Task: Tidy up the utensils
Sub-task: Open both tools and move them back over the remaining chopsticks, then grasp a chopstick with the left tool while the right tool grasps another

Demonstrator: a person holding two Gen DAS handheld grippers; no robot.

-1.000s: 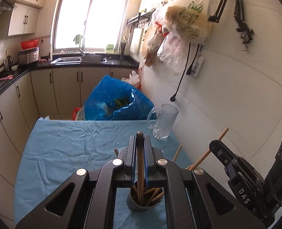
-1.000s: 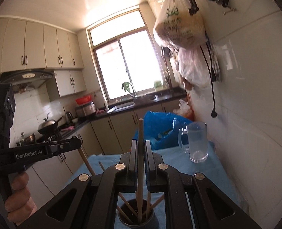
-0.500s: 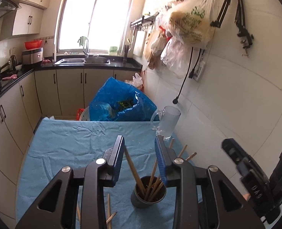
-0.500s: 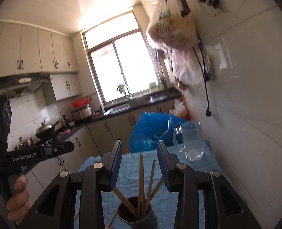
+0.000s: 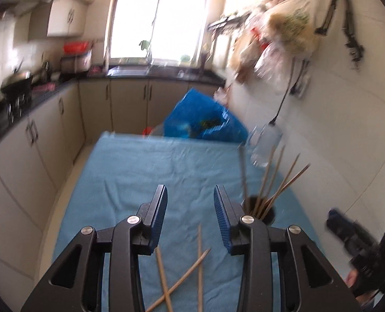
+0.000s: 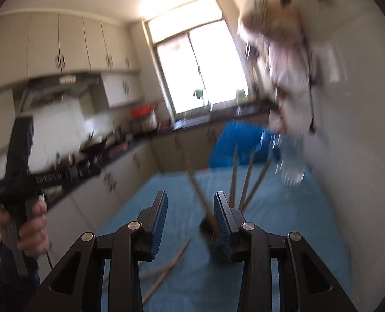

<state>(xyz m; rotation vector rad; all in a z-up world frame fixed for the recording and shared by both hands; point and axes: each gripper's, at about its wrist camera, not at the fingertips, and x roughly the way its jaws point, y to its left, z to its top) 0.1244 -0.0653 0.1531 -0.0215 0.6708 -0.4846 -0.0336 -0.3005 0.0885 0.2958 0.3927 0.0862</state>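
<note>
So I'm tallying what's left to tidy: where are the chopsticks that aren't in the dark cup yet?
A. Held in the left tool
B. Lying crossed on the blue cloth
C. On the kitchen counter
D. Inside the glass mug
B: three loose chopsticks lie crossed on the blue cloth below the open, empty left tool, while the others stand in the dark cup.

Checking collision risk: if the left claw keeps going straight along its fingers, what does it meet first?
Probably the blue cloth: the open left claw is angled down at bare fabric. The loose chopsticks lie below and nearer the camera, and the chopstick cup sits off to its right. Depth is uncertain.
</note>
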